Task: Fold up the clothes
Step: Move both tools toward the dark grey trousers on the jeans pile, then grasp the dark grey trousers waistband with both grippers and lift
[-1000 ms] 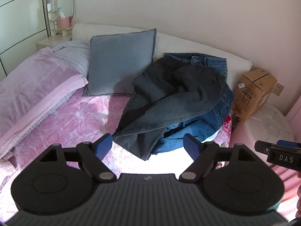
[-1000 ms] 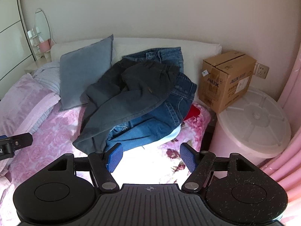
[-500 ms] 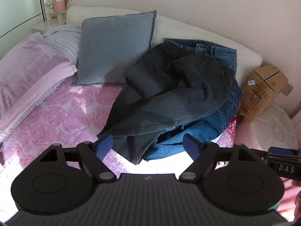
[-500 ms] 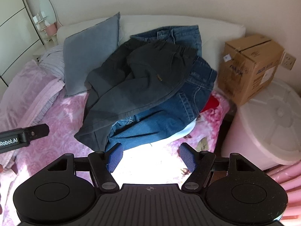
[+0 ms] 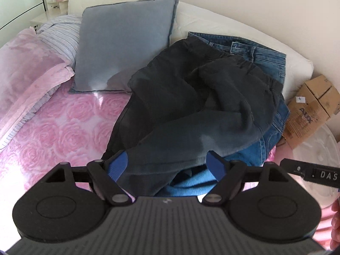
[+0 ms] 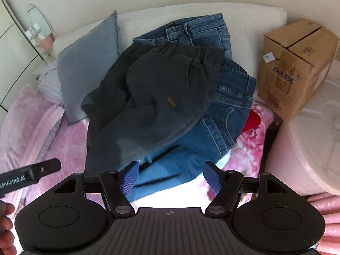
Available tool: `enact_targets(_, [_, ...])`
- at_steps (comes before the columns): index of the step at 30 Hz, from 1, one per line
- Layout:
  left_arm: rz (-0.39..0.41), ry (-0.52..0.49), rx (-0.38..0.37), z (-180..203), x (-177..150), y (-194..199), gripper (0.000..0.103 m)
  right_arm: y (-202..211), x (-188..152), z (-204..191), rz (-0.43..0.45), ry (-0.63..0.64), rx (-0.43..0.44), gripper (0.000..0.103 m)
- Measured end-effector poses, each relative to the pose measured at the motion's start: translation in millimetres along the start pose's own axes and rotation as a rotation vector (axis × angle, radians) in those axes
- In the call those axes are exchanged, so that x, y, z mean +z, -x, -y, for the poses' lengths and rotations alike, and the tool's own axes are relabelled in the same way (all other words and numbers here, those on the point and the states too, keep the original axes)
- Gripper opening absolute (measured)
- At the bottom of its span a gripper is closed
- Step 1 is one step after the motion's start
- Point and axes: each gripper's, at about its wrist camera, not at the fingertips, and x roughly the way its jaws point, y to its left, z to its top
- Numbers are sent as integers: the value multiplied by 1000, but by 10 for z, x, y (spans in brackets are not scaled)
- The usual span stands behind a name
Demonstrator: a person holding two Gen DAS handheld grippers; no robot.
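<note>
A pile of trousers lies on the bed with the pink rose cover point(image 5: 63, 127). On top is a dark grey pair point(image 5: 201, 97) point(image 6: 161, 97) with an elastic waist. Blue jeans point(image 5: 259, 53) point(image 6: 212, 127) lie under it, and a red cloth point(image 6: 251, 122) peeks out at the right. My left gripper point(image 5: 167, 164) is open, just above the near end of the grey trouser leg. My right gripper point(image 6: 170, 176) is open too, over the near edge of the blue jeans. Nothing is between either pair of blue pads.
A grey-blue cushion point(image 5: 125, 48) leans on the white headboard point(image 6: 191, 14), left of the pile. A pink blanket point(image 5: 25, 74) covers the left of the bed. Right of the bed stand a cardboard box point(image 6: 295, 63) and a pale pink round tub lid point(image 6: 308, 144).
Both grippers have moved forward and down toward the pile, which now looms larger. Both stayed open and took hold of nothing.
</note>
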Motion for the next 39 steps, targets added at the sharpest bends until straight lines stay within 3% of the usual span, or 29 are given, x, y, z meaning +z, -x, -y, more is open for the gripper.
enact_targets(13, [-47, 13, 12, 92, 341, -572, 79, -617, 583, 98, -25, 13, -25, 70])
enact_targets(25, [-93, 31, 30, 15, 471, -986, 79, -1084, 809, 225, -83, -2, -29, 70])
enact_targets(30, [-113, 83, 35, -112, 451, -1160, 79, -1267, 791, 475, -109, -110, -12, 70])
enact_targets(34, [-146, 140, 43, -214, 353, -1285, 79, -1420, 761, 747, -134, -283, 55, 70])
enact_targets(39, [-196, 322, 30, -530, 47, -1315, 79, -1521, 665, 1016, -154, -493, 156, 70])
